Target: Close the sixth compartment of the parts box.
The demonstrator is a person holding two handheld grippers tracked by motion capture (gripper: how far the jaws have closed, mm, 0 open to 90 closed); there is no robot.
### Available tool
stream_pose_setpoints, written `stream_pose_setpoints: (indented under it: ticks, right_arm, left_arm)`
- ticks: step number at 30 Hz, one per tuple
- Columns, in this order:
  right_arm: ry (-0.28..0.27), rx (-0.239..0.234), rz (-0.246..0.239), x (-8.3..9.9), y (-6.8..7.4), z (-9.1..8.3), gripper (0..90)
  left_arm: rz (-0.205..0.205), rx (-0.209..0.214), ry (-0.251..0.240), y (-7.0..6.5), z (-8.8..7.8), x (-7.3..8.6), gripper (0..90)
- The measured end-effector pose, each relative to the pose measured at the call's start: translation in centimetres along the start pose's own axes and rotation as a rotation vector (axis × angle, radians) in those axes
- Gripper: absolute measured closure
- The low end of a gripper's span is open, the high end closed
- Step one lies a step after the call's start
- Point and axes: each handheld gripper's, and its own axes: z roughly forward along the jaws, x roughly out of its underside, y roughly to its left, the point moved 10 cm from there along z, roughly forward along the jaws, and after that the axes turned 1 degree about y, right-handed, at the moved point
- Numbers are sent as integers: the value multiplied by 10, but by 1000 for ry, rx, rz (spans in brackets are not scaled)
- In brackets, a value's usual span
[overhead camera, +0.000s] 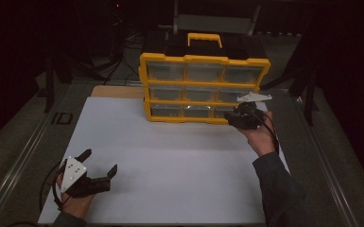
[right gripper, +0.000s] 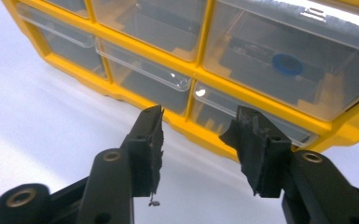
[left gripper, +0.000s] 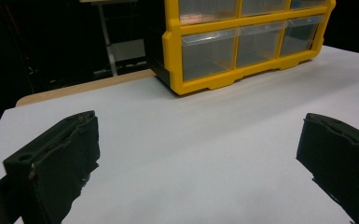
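Drawer cabinet (overhead camera: 203,87) before parted tool (right gripper: 198,123)

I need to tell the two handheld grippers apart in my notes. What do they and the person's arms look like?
Both are black two-jaw tools. The left gripper carries a grey three-cornered plate with dark dots and a black cable. The right gripper has a similar pale plate and a black cable; its jaw pads look ragged. The right arm wears a dark grey sleeve.
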Motion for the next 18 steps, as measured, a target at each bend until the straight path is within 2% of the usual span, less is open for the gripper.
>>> stream_pose_setpoints:
  ticks: [2, 5, 8, 11, 18]
  right_arm:
    - [-14, -9, 7, 2, 2, -4, 469]
    - [-26, -2, 17, 6, 4, -9, 336]
    - [-36, -9, 17, 10, 10, -15, 264]
    - [-60, -14, 12, 12, 17, -21, 216]
    - [-105, -37, 1, 22, 30, -34, 188]
  left_arm:
    - [0, -1, 1, 0, 0, 0, 0]
    - [1, -1, 1, 0, 0, 0, 0]
    - [0, -1, 2, 0, 0, 0, 0]
    - [2, -1, 1, 0, 0, 0, 0]
    - [0, -1, -1, 0, 0, 0, 0]
